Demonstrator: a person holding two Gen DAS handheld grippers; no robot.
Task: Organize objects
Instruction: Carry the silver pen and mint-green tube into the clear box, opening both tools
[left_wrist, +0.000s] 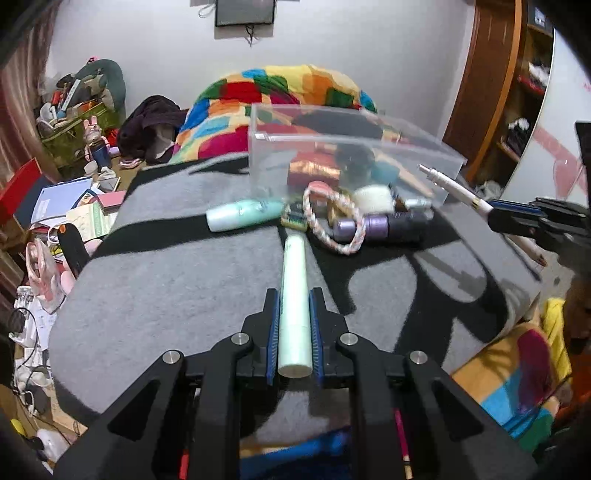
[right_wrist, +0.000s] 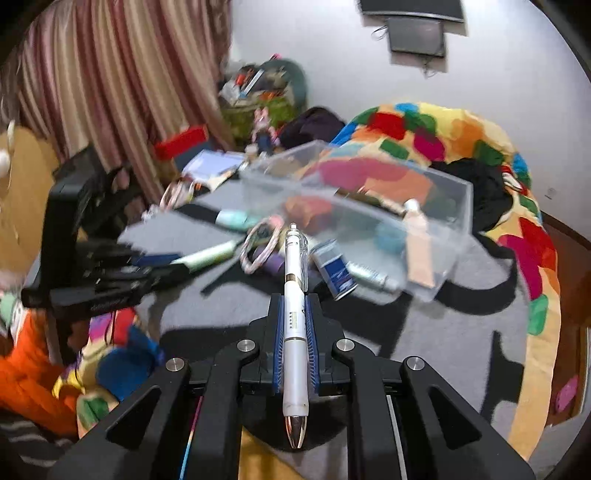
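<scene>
The left gripper (left_wrist: 294, 314) is clamped on a pale green tube (left_wrist: 293, 295) above the grey-and-black blanket (left_wrist: 166, 266); the right gripper (right_wrist: 294, 321) pinches a white pen (right_wrist: 294, 314) lengthwise — both closed tight. Ahead, a clear plastic box (left_wrist: 354, 147) lies tipped, with a braided cord loop (left_wrist: 332, 221) and purple bottle (left_wrist: 376, 225) spilled just beside it.

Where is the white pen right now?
The white pen is clamped in the right gripper, held over the grey blanket, clicker end toward the clear box.
</scene>
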